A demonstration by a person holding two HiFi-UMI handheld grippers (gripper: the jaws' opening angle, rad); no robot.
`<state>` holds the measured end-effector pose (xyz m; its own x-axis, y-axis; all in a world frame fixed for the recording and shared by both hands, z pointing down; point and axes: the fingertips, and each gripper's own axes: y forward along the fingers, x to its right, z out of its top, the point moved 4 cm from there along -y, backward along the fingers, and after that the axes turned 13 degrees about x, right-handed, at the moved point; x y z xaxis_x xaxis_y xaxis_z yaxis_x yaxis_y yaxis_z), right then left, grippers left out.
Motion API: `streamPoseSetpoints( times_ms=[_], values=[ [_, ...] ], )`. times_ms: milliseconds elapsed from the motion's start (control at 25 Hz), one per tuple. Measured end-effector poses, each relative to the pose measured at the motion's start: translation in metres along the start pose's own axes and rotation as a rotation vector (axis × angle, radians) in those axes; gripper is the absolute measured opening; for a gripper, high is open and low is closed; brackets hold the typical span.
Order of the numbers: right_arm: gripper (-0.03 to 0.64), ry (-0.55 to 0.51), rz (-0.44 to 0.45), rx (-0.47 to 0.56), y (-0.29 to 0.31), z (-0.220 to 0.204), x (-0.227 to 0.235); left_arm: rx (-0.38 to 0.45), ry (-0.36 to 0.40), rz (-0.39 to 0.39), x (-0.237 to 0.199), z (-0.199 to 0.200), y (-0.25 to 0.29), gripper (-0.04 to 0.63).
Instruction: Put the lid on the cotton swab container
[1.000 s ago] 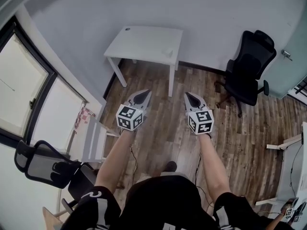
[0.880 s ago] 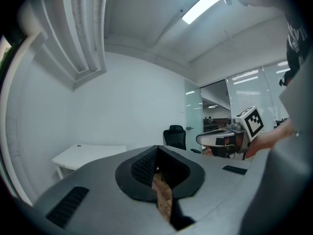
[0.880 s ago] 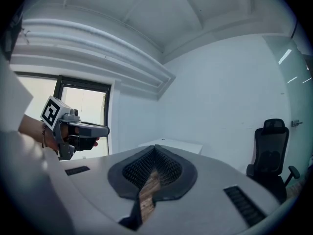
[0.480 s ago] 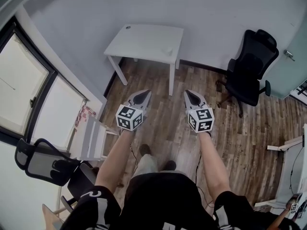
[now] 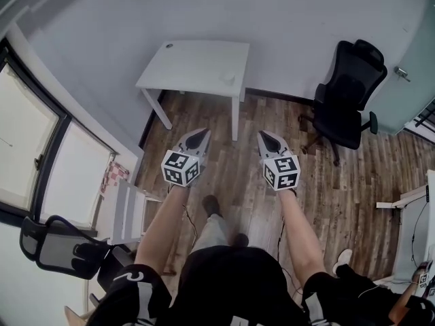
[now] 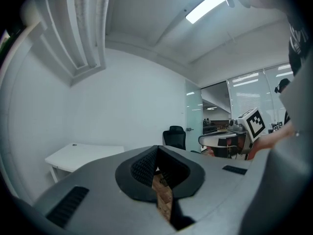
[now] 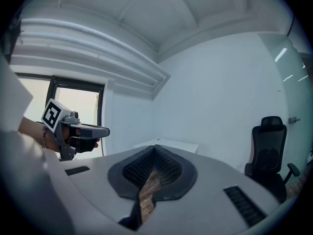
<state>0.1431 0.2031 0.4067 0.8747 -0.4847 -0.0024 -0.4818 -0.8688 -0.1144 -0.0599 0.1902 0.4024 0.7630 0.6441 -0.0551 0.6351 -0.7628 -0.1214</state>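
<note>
A white table (image 5: 197, 65) stands against the far wall. On it I see a small pale object (image 5: 229, 78) near its right edge and a small dark round thing (image 5: 169, 45) at its back left corner; both are too small to identify. My left gripper (image 5: 202, 133) and right gripper (image 5: 263, 134) are held side by side over the wooden floor, short of the table and pointing toward it. Both are shut with nothing between the jaws. The left gripper view shows its shut tips (image 6: 156, 149) and the table (image 6: 83, 153) ahead; the right gripper view shows its tips (image 7: 155, 148).
A black office chair (image 5: 346, 94) stands right of the table. A folded white rack (image 5: 129, 206) and another black chair (image 5: 58, 246) sit by the window at left. A second white desk's corner (image 5: 414, 199) shows at the right edge, with a person's foot (image 5: 342, 258) near it.
I have stepped toward the table; a leg has swung forward below the grippers. Both grippers keep their pose and stay shut. The table has shifted slightly left in the head view.
</note>
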Motion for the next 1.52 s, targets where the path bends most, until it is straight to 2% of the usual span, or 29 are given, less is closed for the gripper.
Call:
streamPoseSetpoints(
  times_ms=[280, 840, 1520],
  values=[
    [0.014, -0.008, -0.018, -0.014, 0.048, -0.009, 0.022, -0.002, -0.021, -0.025, -0.039, -0.011, 0.043, 0.025],
    [0.014, -0.013, -0.058, -0.037, 0.177, -0.025, 0.052, -0.002, -0.047, -0.075, -0.154, -0.014, 0.129, 0.025],
    [0.014, -0.041, -0.079, -0.059, 0.273, -0.041, 0.049, 0.006, -0.090, -0.113, -0.245, -0.021, 0.164, 0.025]
  ],
)
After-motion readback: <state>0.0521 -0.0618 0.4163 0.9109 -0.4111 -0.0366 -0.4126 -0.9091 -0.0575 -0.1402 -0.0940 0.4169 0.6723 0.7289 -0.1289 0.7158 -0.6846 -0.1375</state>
